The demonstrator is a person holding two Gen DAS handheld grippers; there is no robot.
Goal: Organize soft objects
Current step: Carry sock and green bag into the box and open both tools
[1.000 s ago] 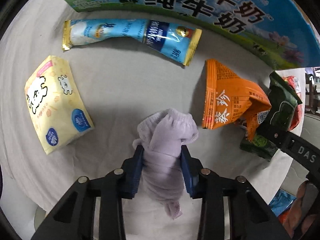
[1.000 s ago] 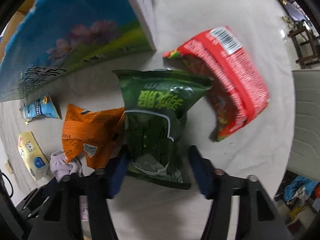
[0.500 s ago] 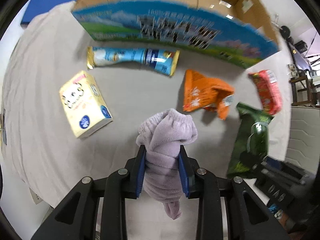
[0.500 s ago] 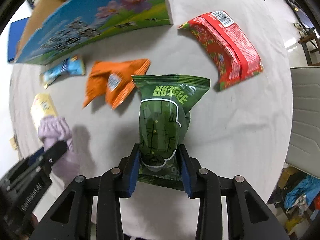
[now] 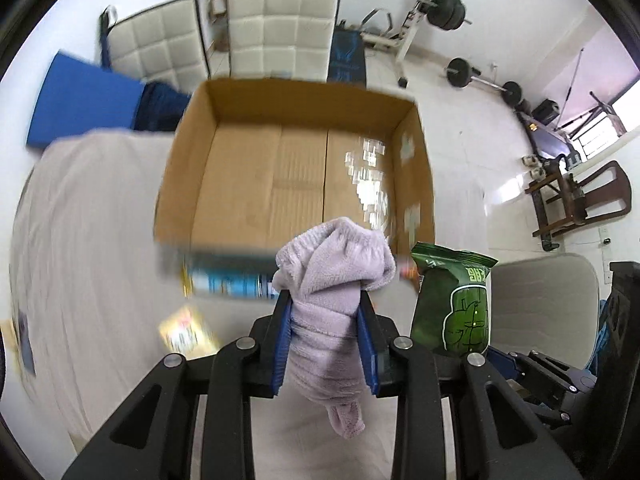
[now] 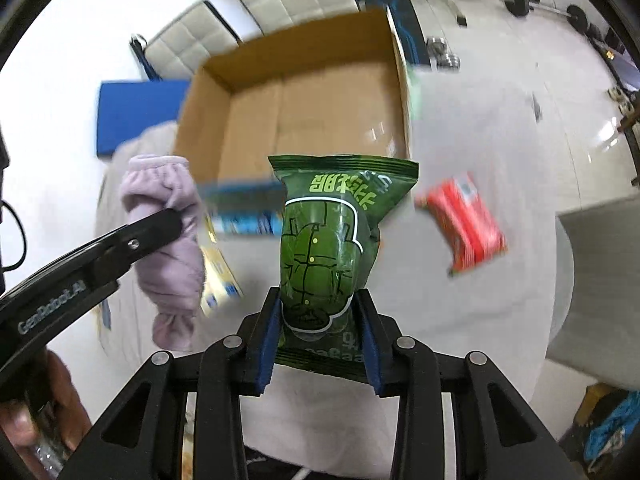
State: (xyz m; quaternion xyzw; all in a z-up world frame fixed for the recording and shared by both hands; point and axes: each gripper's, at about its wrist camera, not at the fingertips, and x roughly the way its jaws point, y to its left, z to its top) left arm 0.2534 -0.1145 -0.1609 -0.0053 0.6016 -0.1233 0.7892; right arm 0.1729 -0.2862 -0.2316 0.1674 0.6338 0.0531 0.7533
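My left gripper (image 5: 325, 322) is shut on a rolled lilac fleece cloth (image 5: 332, 276) and holds it high above the table, in front of an open cardboard box (image 5: 296, 168). My right gripper (image 6: 318, 320) is shut on a green snack bag (image 6: 328, 236), also lifted, facing the same box (image 6: 312, 108). The cloth (image 6: 168, 232) and the left gripper's finger (image 6: 120, 248) show at the left of the right wrist view. The green bag (image 5: 456, 304) shows at the right of the left wrist view.
A red snack bag (image 6: 464, 220) lies on the cloth-covered table (image 6: 500, 312) to the right. A blue-and-white packet (image 5: 228, 280) and a yellow tissue pack (image 5: 184, 328) lie below the box's near wall. White padded chairs (image 5: 280, 20) and weights stand beyond.
Both grippers have risen and tilted forward with their loads. The view went from looking down at the table to looking into the open box and the room.
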